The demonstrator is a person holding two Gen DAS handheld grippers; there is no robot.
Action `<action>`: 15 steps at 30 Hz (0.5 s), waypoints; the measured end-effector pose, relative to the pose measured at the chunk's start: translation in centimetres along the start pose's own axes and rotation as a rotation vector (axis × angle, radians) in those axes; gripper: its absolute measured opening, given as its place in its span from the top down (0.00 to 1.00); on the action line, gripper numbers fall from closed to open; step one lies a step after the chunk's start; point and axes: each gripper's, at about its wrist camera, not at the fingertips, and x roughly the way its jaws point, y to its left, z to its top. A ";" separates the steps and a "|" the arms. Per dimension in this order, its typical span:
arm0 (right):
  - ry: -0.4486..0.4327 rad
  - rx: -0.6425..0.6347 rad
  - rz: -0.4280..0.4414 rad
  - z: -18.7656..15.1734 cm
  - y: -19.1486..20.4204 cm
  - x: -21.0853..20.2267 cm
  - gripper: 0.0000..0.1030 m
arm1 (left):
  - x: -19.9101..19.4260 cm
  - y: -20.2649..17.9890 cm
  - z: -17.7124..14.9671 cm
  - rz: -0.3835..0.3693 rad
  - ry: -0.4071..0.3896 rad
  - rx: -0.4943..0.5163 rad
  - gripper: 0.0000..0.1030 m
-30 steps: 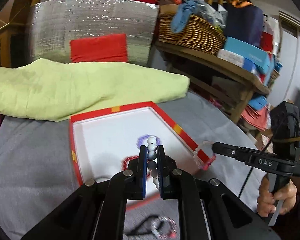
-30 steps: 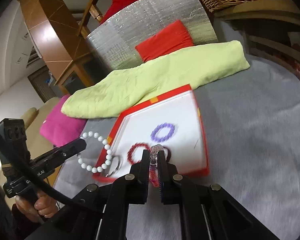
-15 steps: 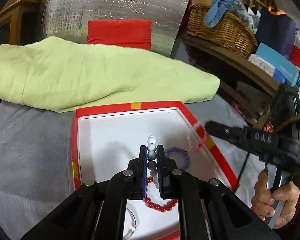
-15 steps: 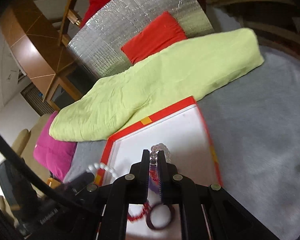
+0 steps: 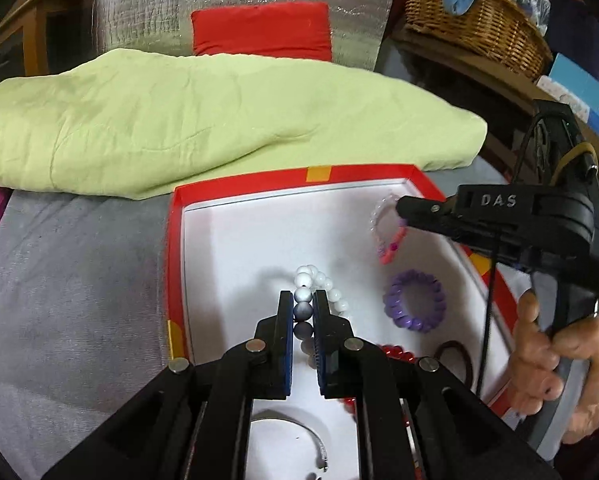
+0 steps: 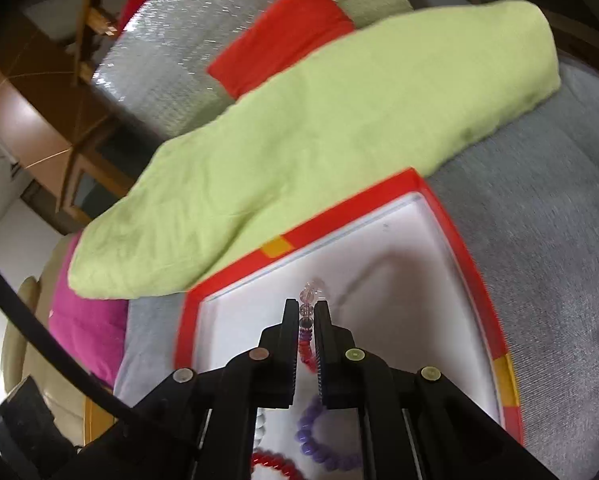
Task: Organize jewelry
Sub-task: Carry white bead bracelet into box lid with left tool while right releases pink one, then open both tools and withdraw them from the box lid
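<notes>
Holding beaded bracelets over red-rimmed box (image 5: 176,240).
Left gripper (image 5: 303,308) pinches white bead bracelet (image 5: 319,280); right gripper (image 6: 307,312) pinches clear-and-pink bracelet (image 6: 308,300); purple bracelet (image 5: 415,300) lies inside.

Right gripper (image 6: 303,312) fingers (image 6: 289,320) pinching clear-and-pink bracelet (image 6: 308,300), over red-rimmed tray (image 6: 475,280)

The only lettering that reads clearly is "DAS", in raised capitals on the black body of the right gripper (image 5: 397,210), well to the right of the left gripper (image 5: 303,304) and a little beyond its tips. A blue box (image 5: 583,100) on the shelf far to the upper right carries pale print along its edge (too small and cut off to make out). The right wrist view shows no legible writing at all.
</notes>
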 end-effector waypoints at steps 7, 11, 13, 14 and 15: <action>-0.002 0.041 -0.045 0.2 -1.7 -1.1 0.83 | -0.1 -1.0 -0.1 0.117 0.009 0.068 0.74; -0.012 0.027 -0.047 0.1 -2.1 -2.7 0.81 | -1.4 -1.0 -0.1 0.153 -0.014 0.072 0.64; -0.012 0.016 -0.046 0.0 -2.1 -3.7 0.81 | -2.0 -0.8 -0.1 0.168 -0.023 0.065 0.61; -0.012 0.010 -0.048 -0.1 -2.2 -4.2 0.81 | -2.4 -0.7 -0.1 0.177 -0.030 0.058 0.57; -0.008 0.001 -0.054 -0.3 -2.1 -4.9 0.81 | -2.8 -0.6 -0.1 0.182 -0.037 0.053 0.56</action>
